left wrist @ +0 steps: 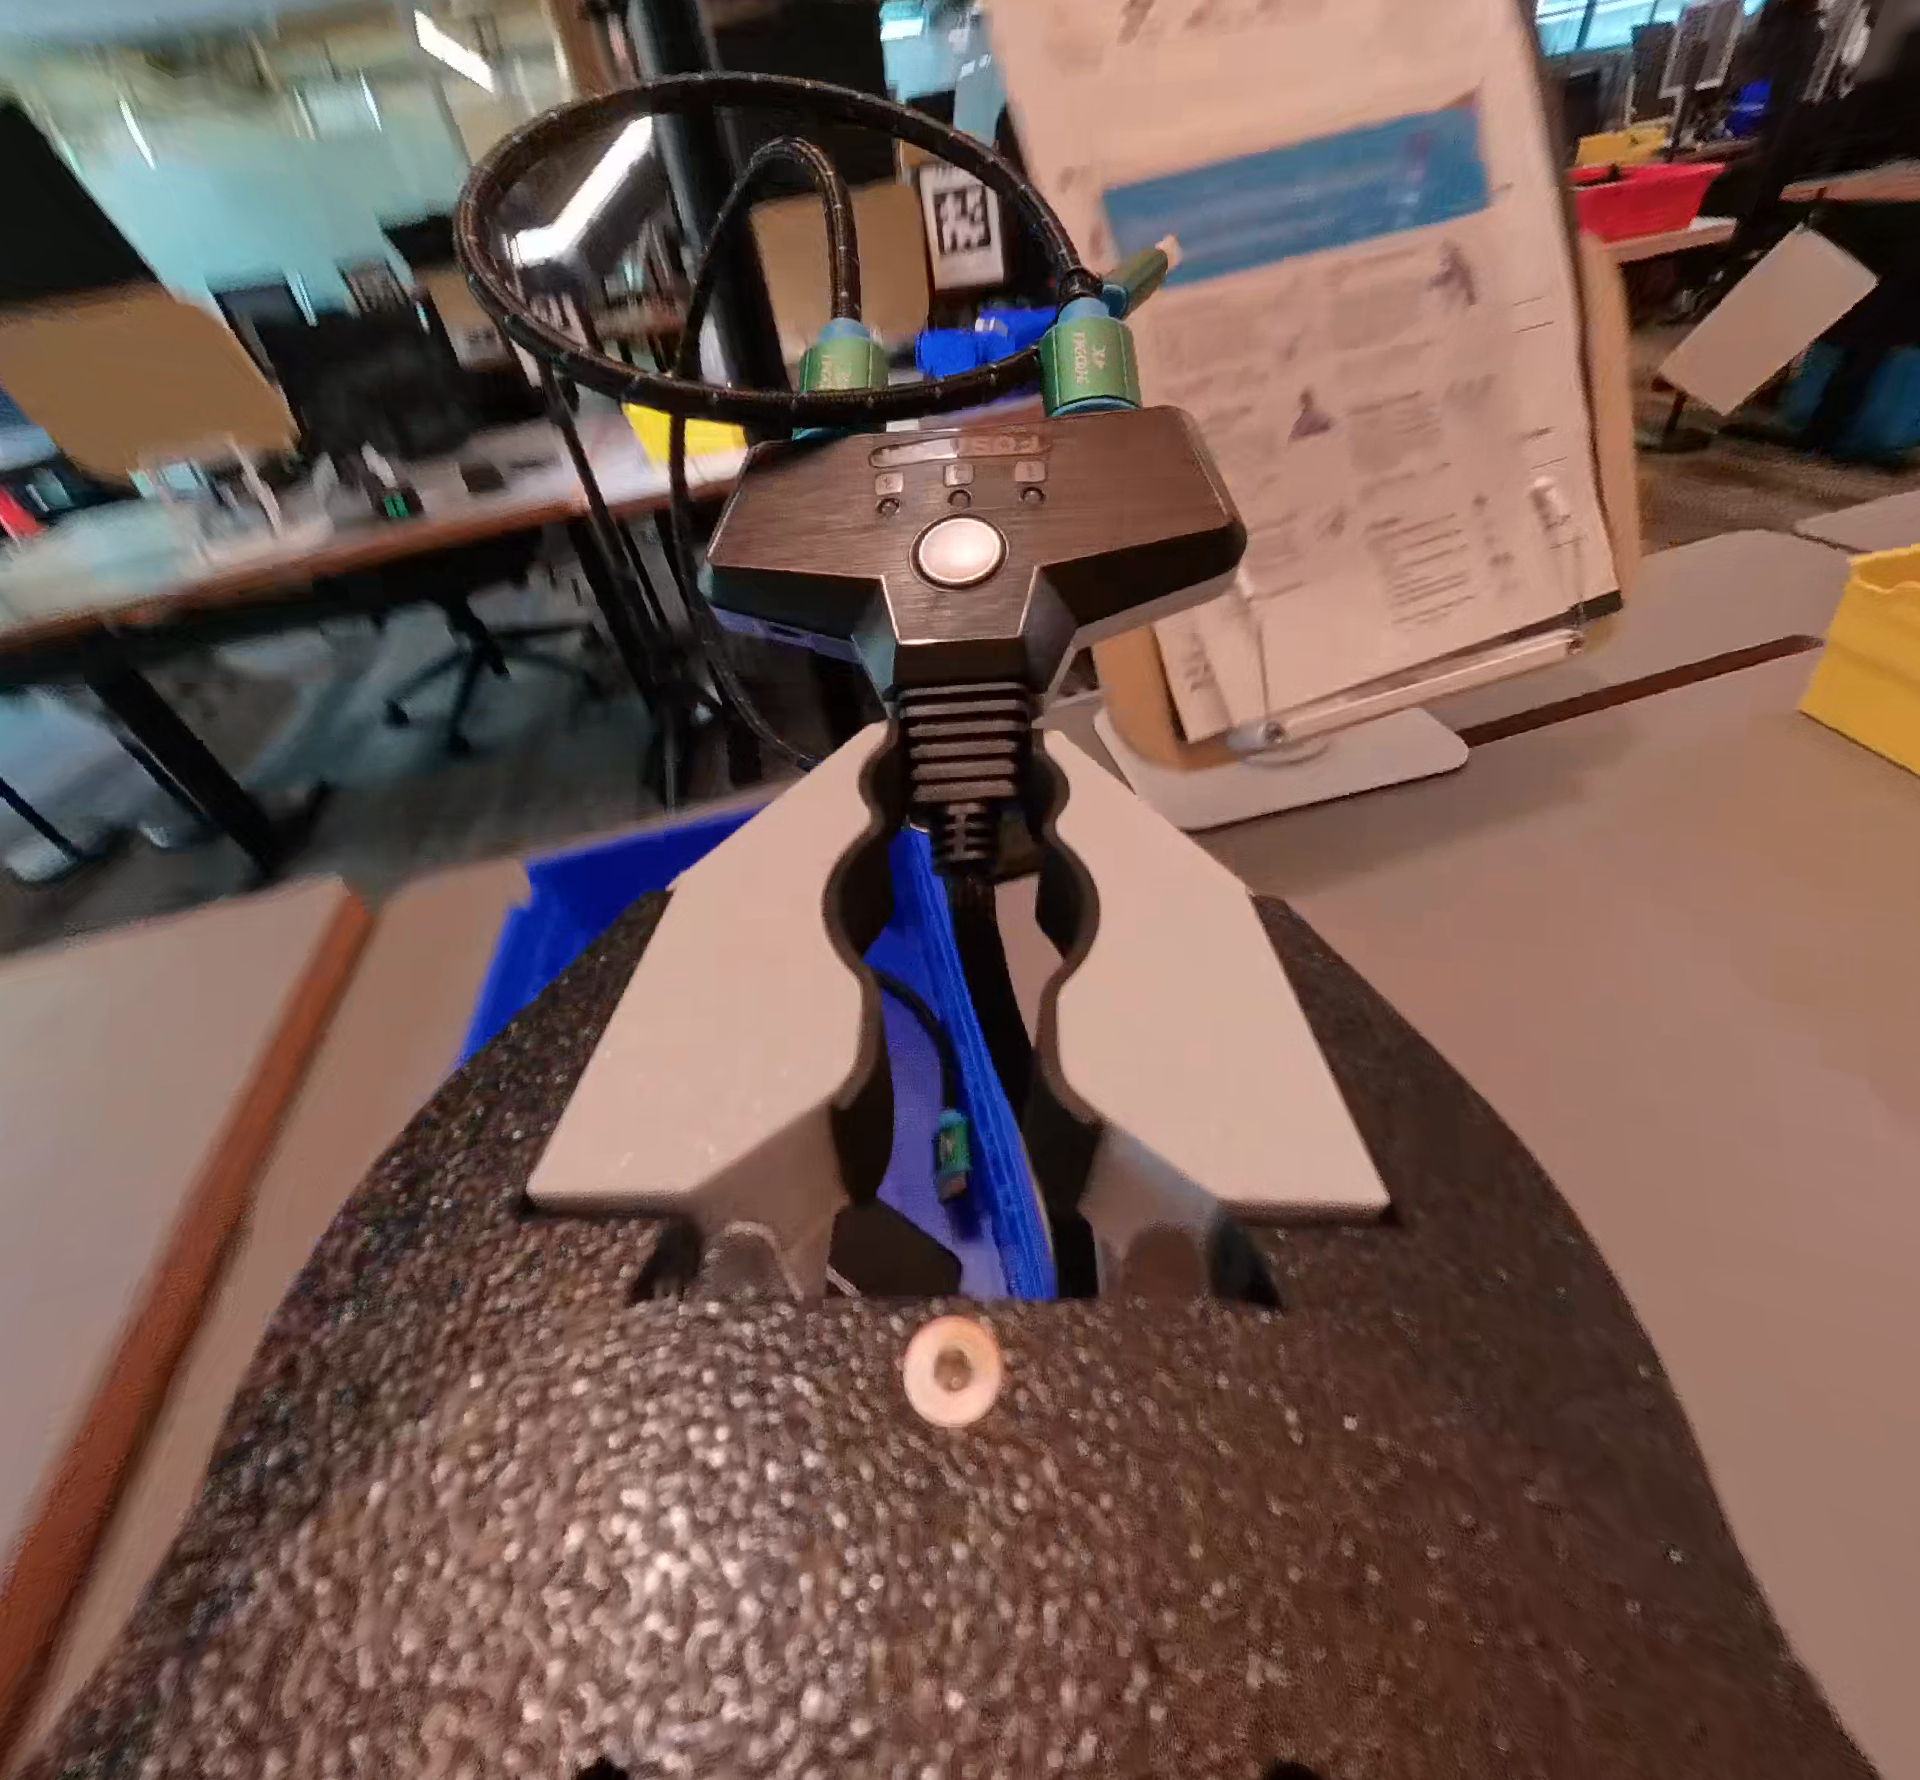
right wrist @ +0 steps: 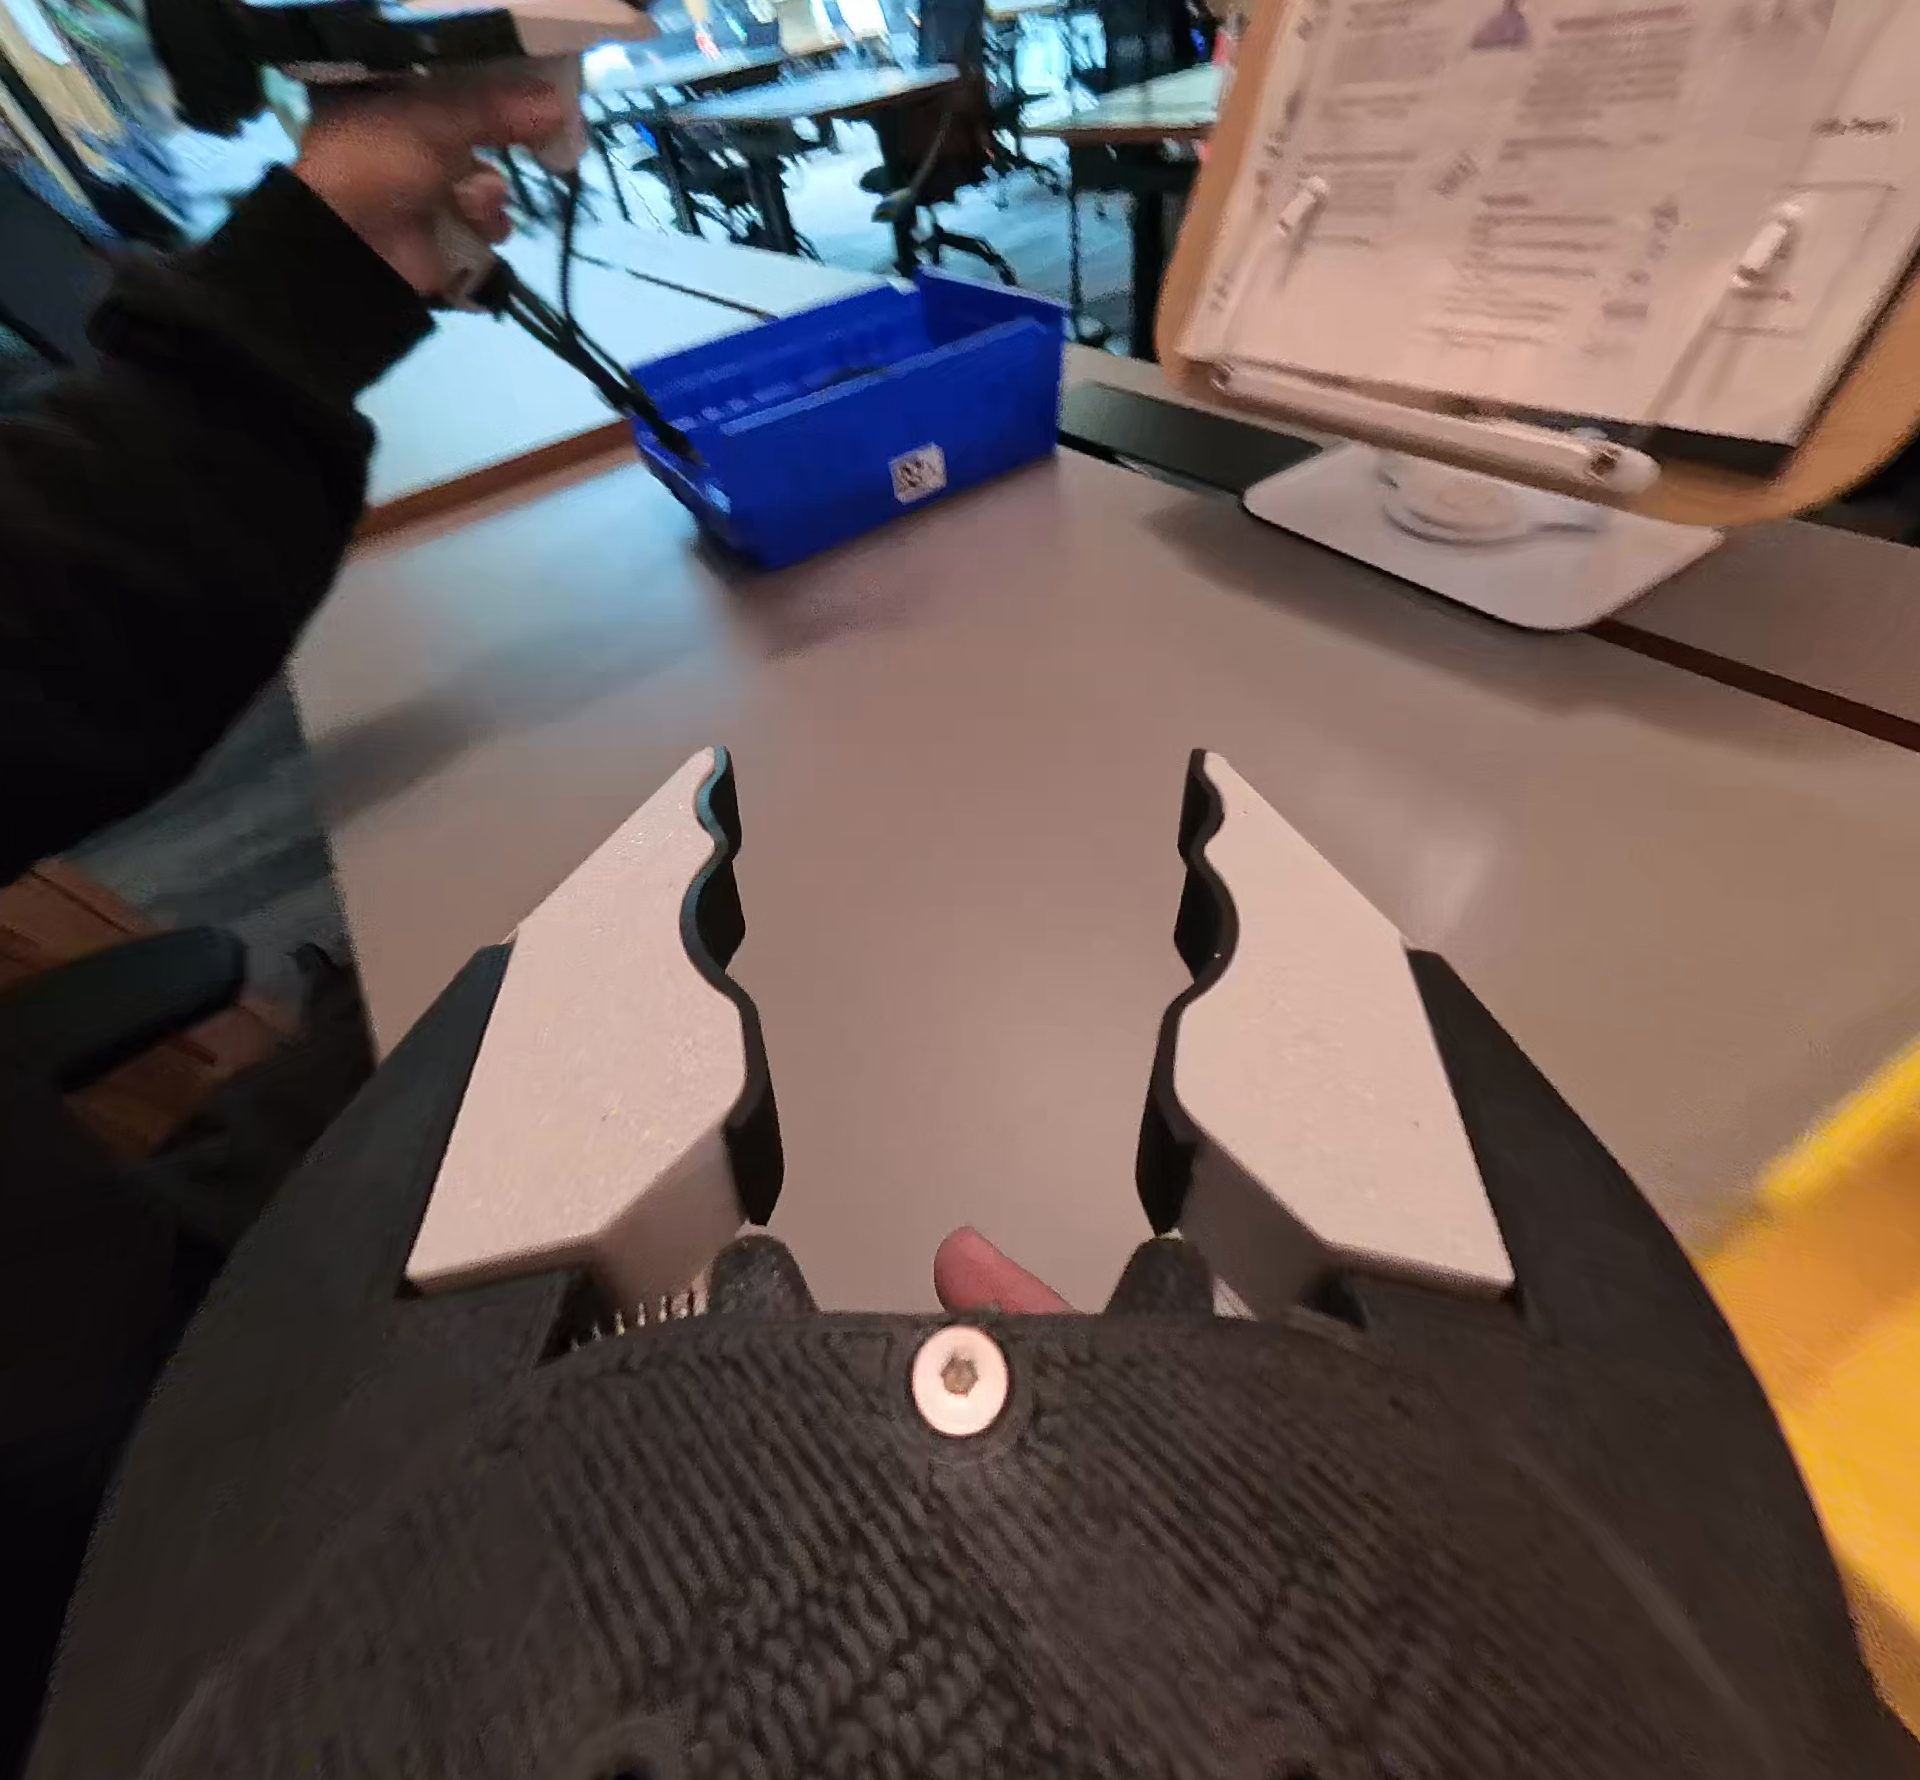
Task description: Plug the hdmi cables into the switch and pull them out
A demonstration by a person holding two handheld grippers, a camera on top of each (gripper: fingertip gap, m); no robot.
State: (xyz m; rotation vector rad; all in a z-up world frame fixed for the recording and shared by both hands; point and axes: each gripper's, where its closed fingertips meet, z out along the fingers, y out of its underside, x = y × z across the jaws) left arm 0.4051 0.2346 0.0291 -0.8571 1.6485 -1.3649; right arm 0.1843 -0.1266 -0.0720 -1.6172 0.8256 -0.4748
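In the left wrist view, my left gripper is shut on the ribbed neck of the black HDMI switch and holds it up above the blue bin. Two green HDMI plugs, one at the left and one at the right, sit in the switch's far side. Their black braided cable loops above. Another green plug lies in the bin. My right gripper is open and empty above the grey table. In the right wrist view the left gripper is raised at the top left, with cables hanging into the bin.
A document stand with papers stands on a white base at the back right of the table. A yellow bin is at the right edge and also shows in the left wrist view. A person's dark sleeve is at the left.
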